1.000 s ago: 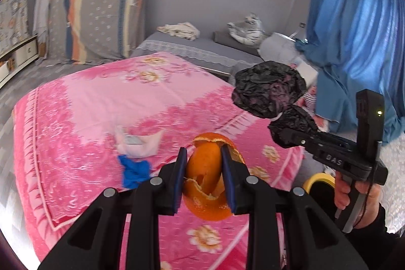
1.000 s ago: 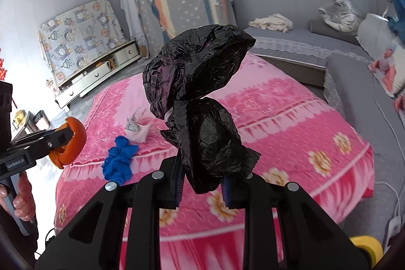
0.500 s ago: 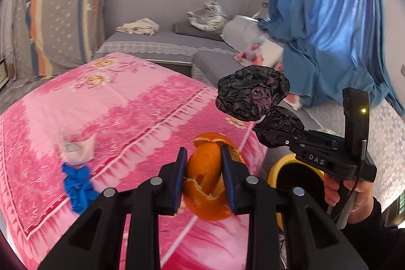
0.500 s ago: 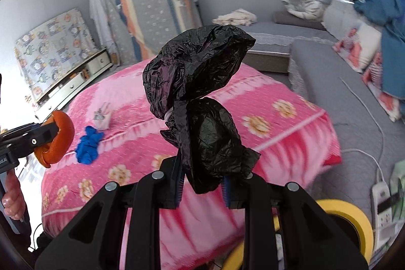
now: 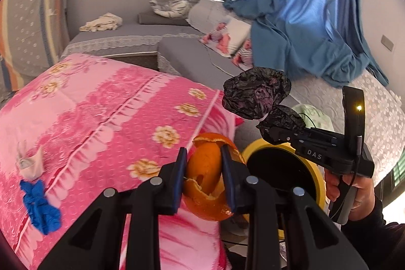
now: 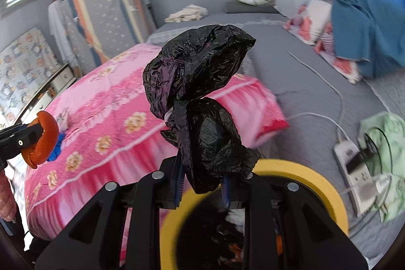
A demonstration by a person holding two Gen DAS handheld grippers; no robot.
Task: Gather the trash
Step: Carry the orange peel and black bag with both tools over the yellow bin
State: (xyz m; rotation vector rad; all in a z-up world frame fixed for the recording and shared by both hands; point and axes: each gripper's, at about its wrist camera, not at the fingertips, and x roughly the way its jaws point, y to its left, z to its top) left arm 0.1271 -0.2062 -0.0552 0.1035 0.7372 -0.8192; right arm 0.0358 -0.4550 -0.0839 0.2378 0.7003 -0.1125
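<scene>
An orange peel (image 5: 206,184) is pinched between the left gripper's (image 5: 204,177) fingers, beside the pink bed (image 5: 106,118). A crumpled black bag (image 6: 200,103) is clamped by the right gripper (image 6: 202,184) above the yellow-rimmed bin (image 6: 314,181).

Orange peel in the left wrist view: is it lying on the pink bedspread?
No. The orange peel is clamped between the left gripper's fingers, held above the edge of the pink bedspread beside the yellow-rimmed bin.
</scene>
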